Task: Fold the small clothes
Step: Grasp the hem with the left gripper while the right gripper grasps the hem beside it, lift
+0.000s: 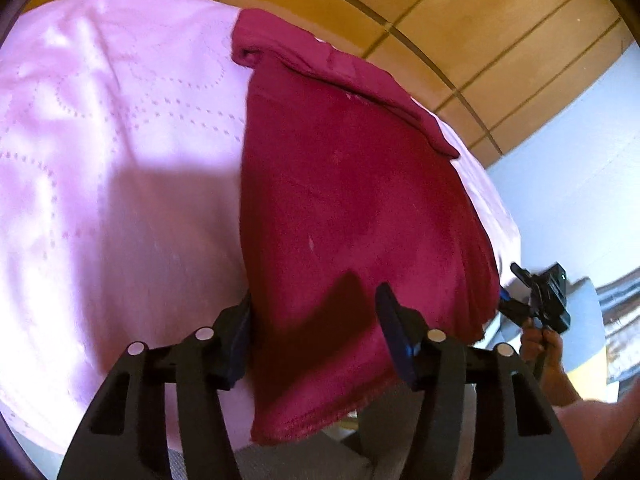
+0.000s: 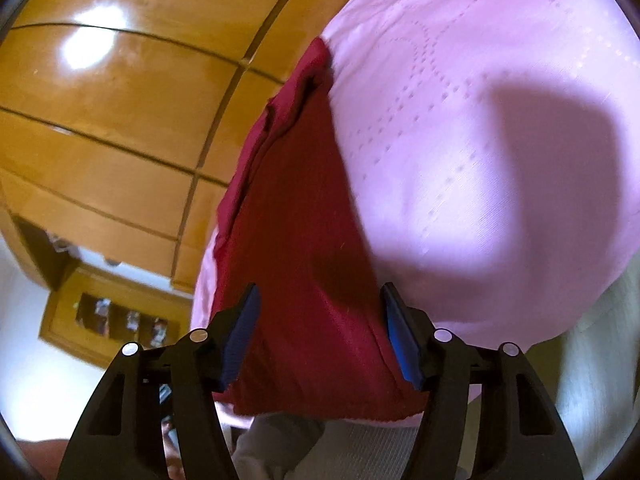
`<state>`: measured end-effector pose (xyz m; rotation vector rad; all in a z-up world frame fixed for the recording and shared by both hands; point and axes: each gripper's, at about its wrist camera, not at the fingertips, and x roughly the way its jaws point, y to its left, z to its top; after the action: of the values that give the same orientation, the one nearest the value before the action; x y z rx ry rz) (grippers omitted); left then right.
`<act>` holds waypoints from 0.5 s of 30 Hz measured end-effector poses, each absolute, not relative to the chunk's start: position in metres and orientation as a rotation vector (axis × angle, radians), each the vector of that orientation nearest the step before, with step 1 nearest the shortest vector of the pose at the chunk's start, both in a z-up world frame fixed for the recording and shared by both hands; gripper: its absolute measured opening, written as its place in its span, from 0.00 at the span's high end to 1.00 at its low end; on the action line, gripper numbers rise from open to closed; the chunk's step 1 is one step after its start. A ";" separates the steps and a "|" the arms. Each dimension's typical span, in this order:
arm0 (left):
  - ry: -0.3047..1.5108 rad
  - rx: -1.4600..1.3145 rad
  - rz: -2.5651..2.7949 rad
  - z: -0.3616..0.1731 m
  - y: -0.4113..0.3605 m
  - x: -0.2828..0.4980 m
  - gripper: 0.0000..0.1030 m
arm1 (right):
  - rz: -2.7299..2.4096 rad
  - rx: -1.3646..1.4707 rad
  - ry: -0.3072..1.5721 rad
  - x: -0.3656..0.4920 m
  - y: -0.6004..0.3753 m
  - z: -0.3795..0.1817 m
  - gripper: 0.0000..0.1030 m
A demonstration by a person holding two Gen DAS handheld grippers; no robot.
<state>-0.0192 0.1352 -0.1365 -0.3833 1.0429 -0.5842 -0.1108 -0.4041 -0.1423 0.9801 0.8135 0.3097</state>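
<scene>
Garment: dark red knit piece, lying on the pink bedcover, along the side of the bed nearest the wooden wardrobe. Its near hem hangs just past the bed's edge toward the cameras. At the far end a band of the same cloth is turned over on top, leaving a thicker strip across it.

Bedcover: pale pink, quilted with dotted curved stitching; a dark shadow falls on the bare part beside the garment.

Left gripper: at the garment's near hem, by its left corner. Fingers apart; the left pad sits at the cloth's side edge, the right pad rests over the cloth. Whether the pads press the fabric cannot be told.

Right gripper: at the near hem of the same garment, seen from its own camera with cloth filling the gap between both blue pads. Fingers apart, astride the hem; a firm pinch cannot be confirmed. In the left view it shows small, at the garment's right corner, carried by a bare hand.

Wardrobe: glossy orange-brown panels with dark seams, behind the bed; a bright light reflection shows on it in the right view.

Wall: pale, beside the wardrobe.

Shelf unit: wooden, low, small items inside, too blurred to identify.
</scene>
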 end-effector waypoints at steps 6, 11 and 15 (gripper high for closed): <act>1.067 -0.440 -0.631 -0.142 0.140 -0.025 0.48 | 0.400 0.986 0.834 -0.113 -0.400 -0.152 0.51; 1.091 -0.374 -0.621 -0.141 0.133 -0.029 0.74 | 0.397 0.916 0.865 -0.113 -0.395 -0.151 0.76; 1.087 -0.408 -0.606 -0.142 0.138 -0.033 0.92 | 0.436 0.818 0.883 -0.114 -0.383 -0.144 0.90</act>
<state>-0.0325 0.1385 -0.1420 -0.4077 1.0875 -0.6064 -0.1141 -0.3829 -0.1437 0.8183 0.8832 0.4360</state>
